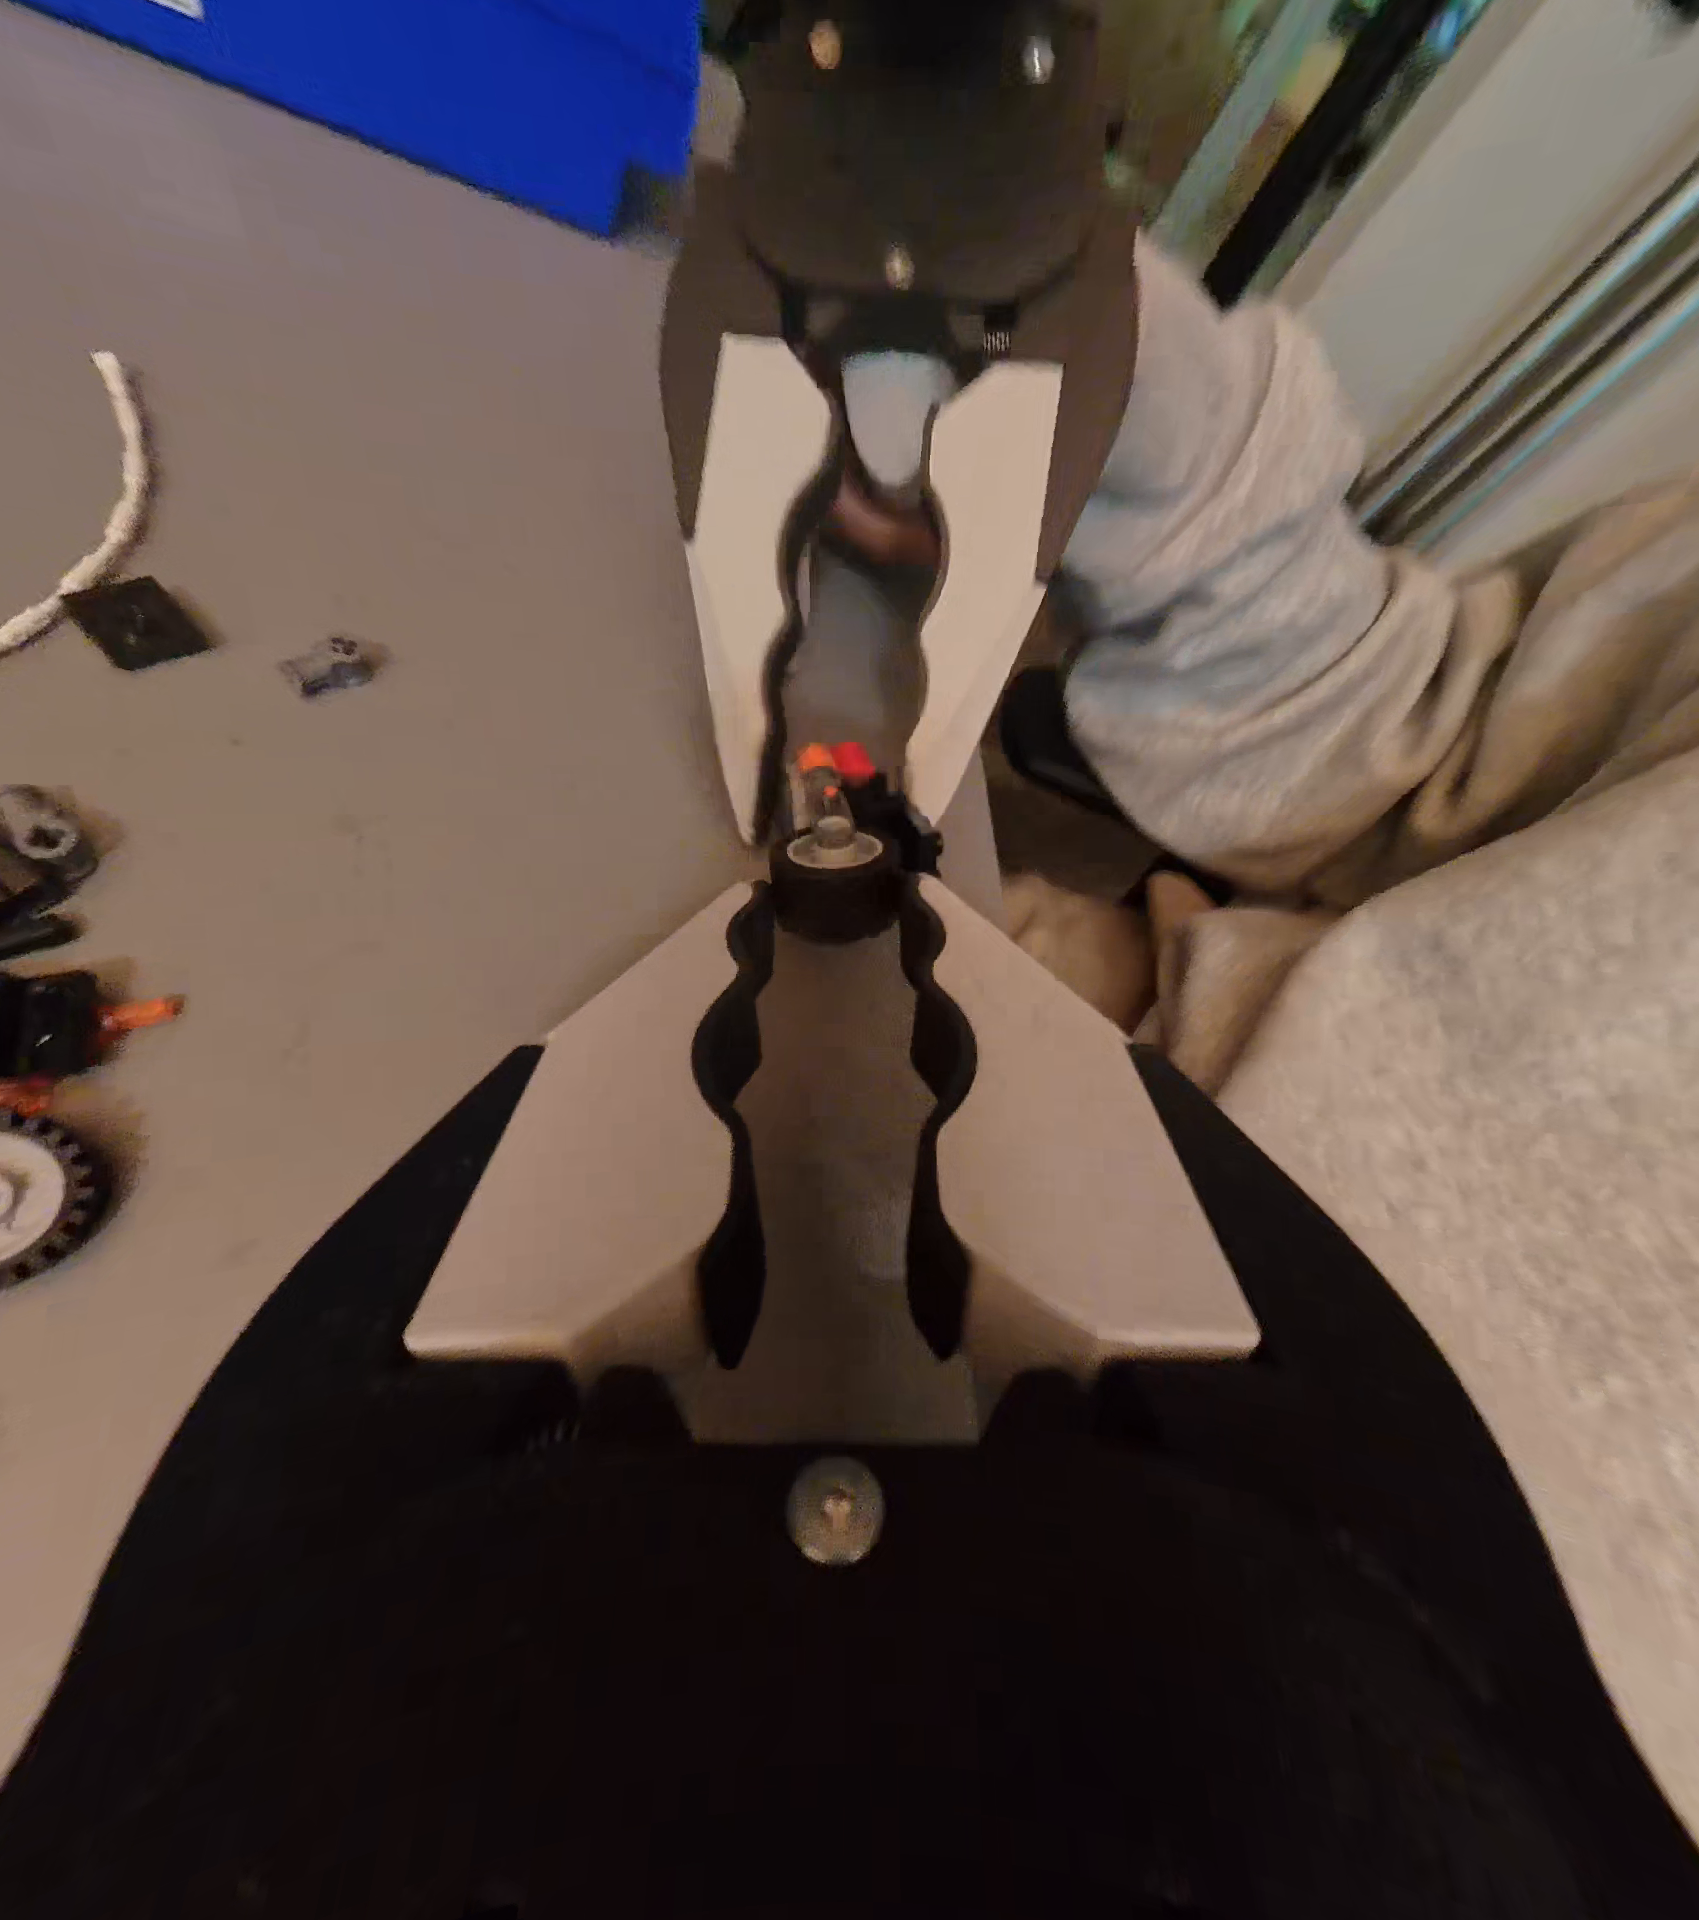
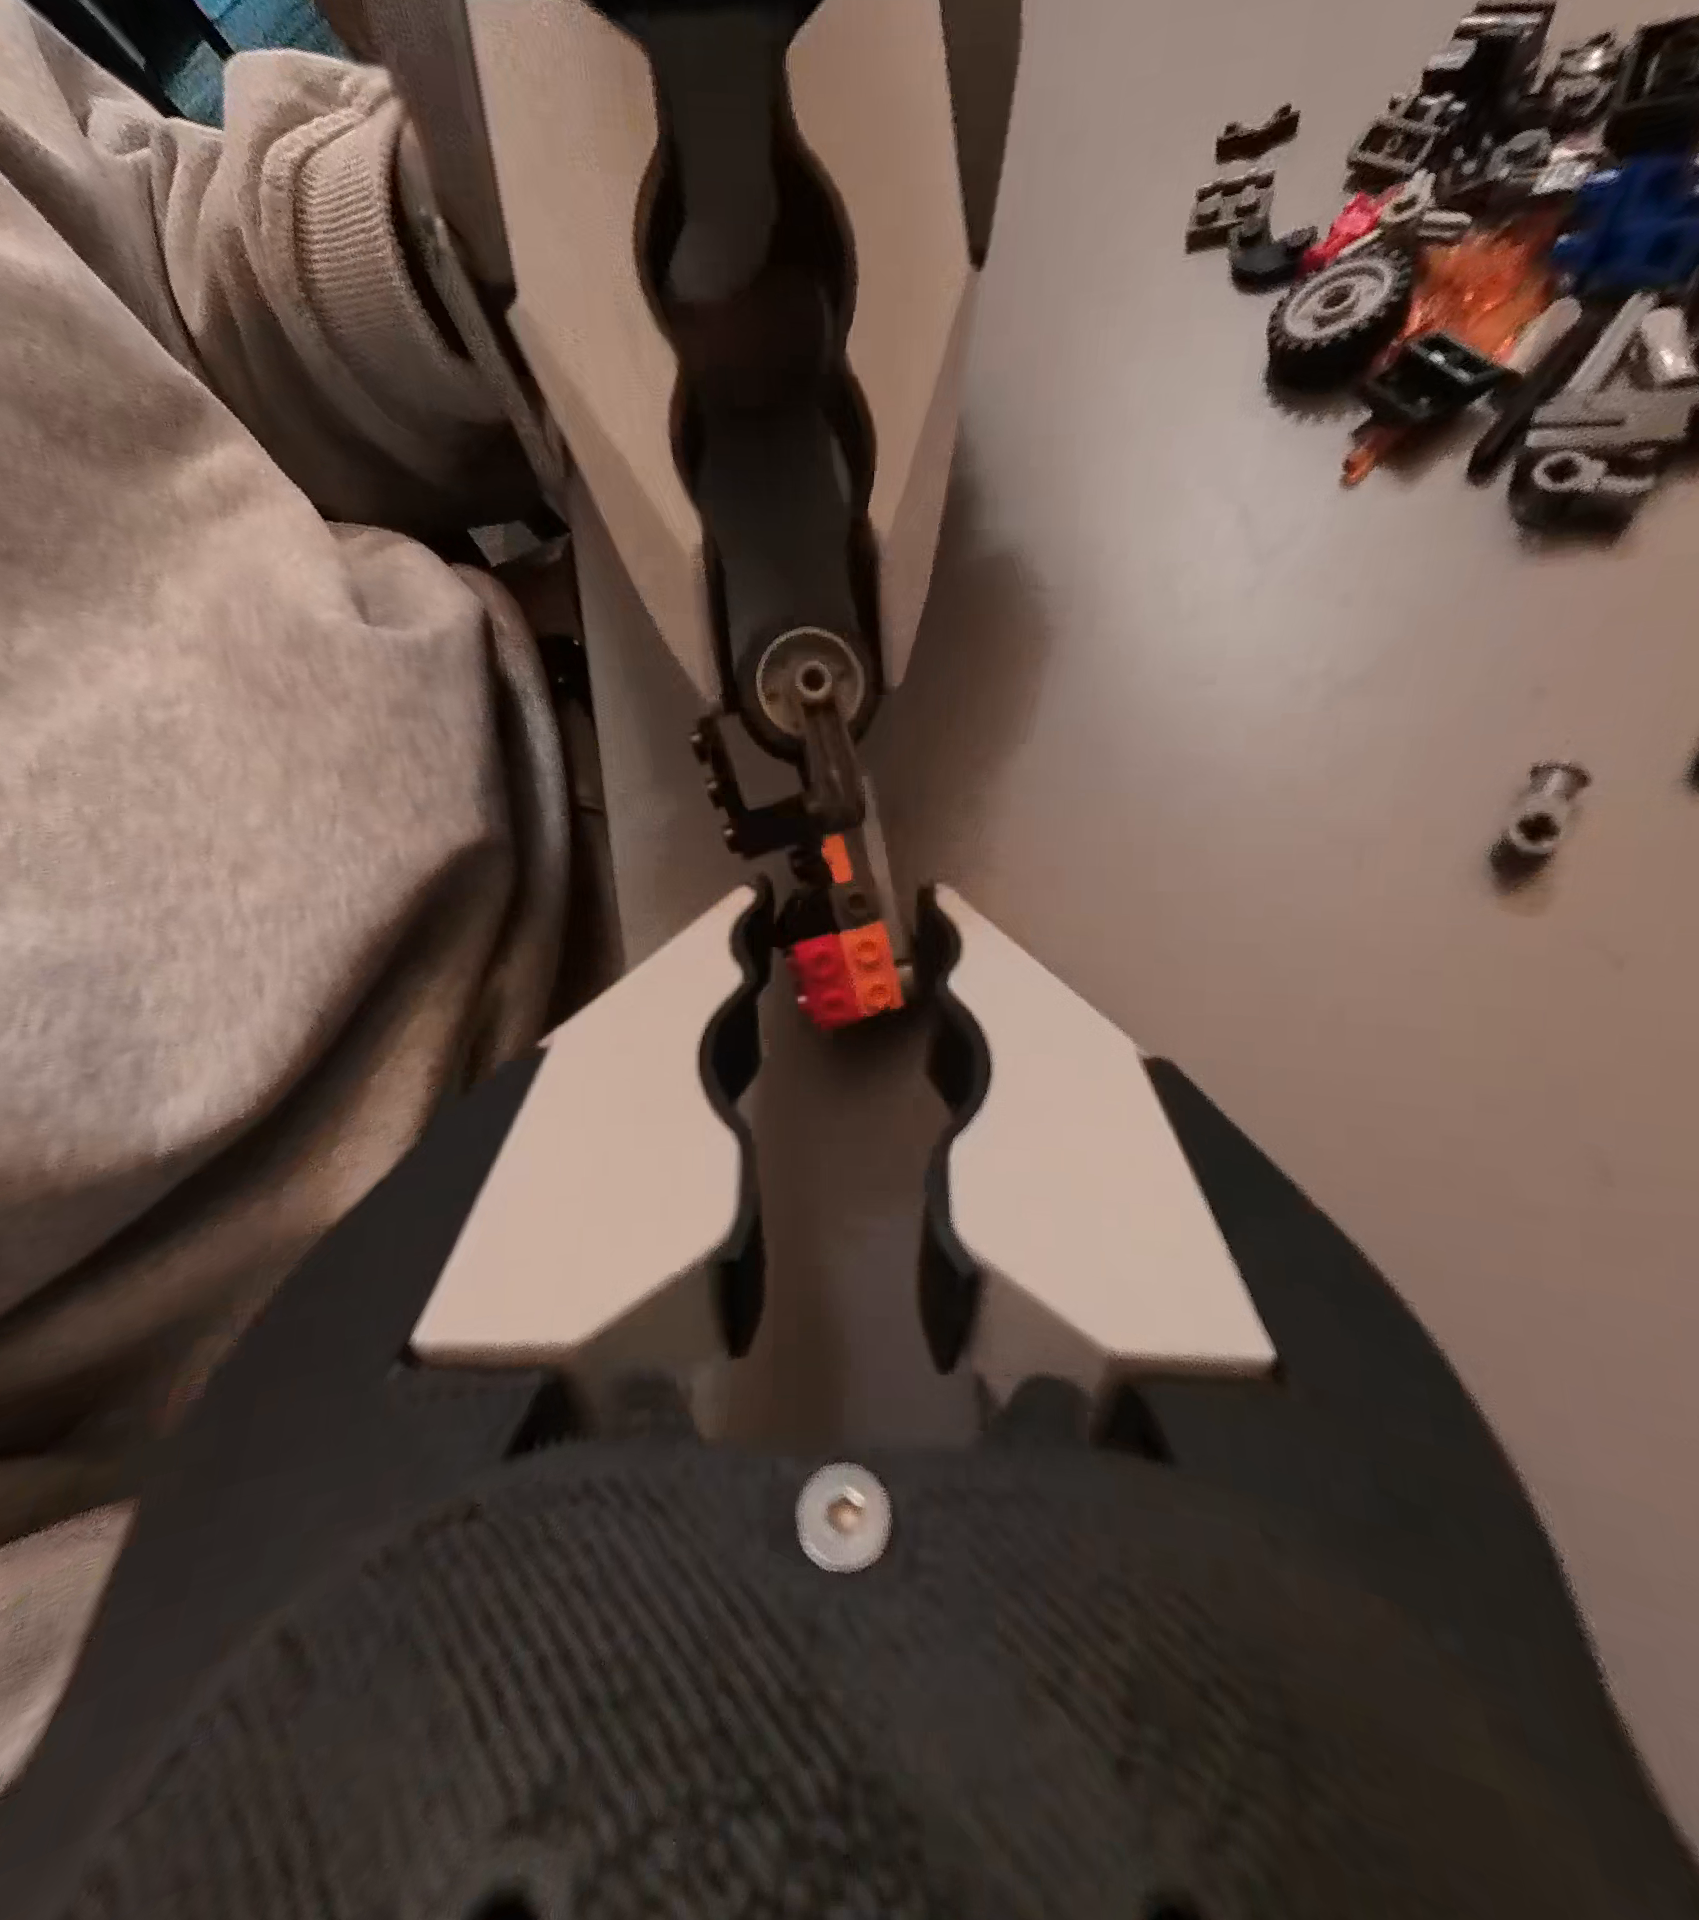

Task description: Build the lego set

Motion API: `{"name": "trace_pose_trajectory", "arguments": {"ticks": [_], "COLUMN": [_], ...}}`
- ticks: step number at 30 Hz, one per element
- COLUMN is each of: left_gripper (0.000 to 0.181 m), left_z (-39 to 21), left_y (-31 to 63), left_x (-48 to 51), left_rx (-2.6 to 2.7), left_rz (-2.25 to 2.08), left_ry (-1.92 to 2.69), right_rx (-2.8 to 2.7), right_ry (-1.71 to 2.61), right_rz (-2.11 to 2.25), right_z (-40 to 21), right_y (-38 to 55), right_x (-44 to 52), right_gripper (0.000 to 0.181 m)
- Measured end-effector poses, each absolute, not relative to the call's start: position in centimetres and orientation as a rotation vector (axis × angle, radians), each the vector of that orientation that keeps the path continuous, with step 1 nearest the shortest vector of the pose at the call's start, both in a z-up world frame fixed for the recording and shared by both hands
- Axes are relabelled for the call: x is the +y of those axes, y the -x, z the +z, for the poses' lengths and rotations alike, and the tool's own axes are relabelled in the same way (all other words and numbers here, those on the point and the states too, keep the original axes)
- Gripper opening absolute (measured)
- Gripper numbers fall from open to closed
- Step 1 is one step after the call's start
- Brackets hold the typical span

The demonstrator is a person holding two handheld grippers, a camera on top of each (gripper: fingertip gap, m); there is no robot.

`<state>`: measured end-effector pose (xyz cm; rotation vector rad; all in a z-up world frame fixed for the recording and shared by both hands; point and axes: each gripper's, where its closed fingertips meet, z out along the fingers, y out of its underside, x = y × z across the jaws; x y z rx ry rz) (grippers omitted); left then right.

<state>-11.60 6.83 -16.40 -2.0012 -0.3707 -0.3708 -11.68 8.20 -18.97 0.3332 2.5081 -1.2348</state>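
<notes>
Fingertips of the left gripper are clamped on a small black rubber wheel with a pale grey hub, its ridged tread pinched between the wavy black pads. A dark axle joins that wheel to a little brick assembly of black, grey, red and orange studded bricks. The right gripper, tip to tip with the left, is closed on the red and orange end of this assembly, which sits tilted between its jaws. Both grippers have pale wedge-shaped fingers on matte black bodies. Both hover above a smooth grey table. A loose pile of bricks with a toothed tyre lies well apart, and a grey fleece sleeve is at the side.
</notes>
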Motion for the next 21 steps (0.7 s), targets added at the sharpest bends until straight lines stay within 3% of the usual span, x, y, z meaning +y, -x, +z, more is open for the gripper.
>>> {"name": "trace_pose_trajectory", "arguments": {"ticks": [1,17,21], "left_gripper": [0.022,0.023,0.056], "left_z": [-16.1,-11.7,-11.1], "left_y": [11.9,13.6,13.2], "left_x": [6.7,4.8,4.9], "left_rx": [-0.395,-0.470,-0.415], "left_rz": [-0.399,-0.568,-0.526], "left_ry": [1.964,1.571,1.559], "right_rx": [2.508,2.528,2.523], "right_ry": [-0.319,-0.134,-0.108], "right_rz": [-1.244,-1.779,-1.967], "right_z": [-18.9,-13.1,-11.0], "right_y": [11.7,14.2,14.9], "right_x": [7.8,6.2,5.9], "right_gripper": [0.025,0.019,0.019]}}
